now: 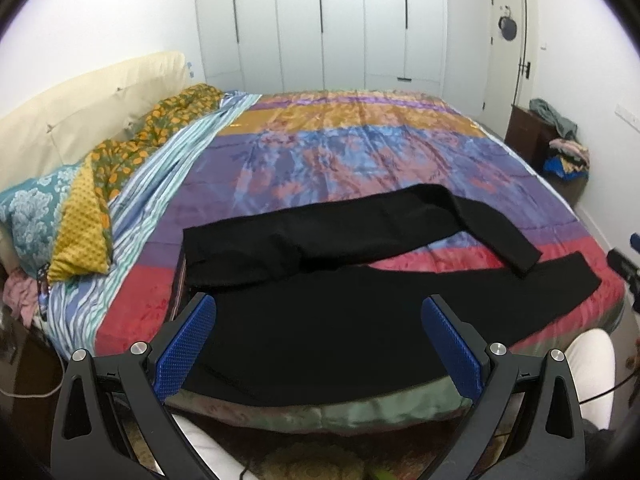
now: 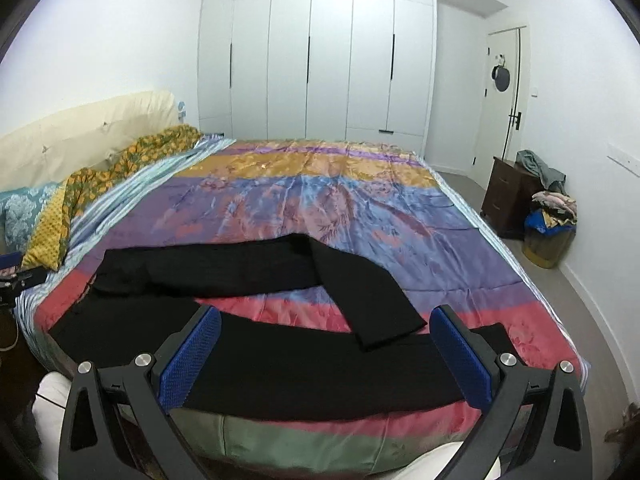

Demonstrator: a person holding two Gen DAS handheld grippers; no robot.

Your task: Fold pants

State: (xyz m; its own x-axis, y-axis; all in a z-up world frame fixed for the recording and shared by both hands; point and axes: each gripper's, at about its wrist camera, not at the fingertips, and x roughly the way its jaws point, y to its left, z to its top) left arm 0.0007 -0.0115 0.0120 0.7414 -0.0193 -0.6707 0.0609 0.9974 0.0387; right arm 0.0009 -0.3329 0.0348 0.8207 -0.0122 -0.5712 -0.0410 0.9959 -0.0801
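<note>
Black pants lie spread on the near part of the bed, waistband to the left. One leg lies further back and bends down at its right end; the other leg runs along the bed's front edge. My left gripper hovers open above the pants near the waist end, nothing between its blue pads. My right gripper is open too, over the near leg, close to the cuff of the bent leg. Neither holds fabric.
The bed carries a colourful satin quilt, with pillows and a cream headboard at left. White wardrobes fill the back wall. A dark nightstand and a basket of clothes stand right. A person's white-clad legs are at the bed's front.
</note>
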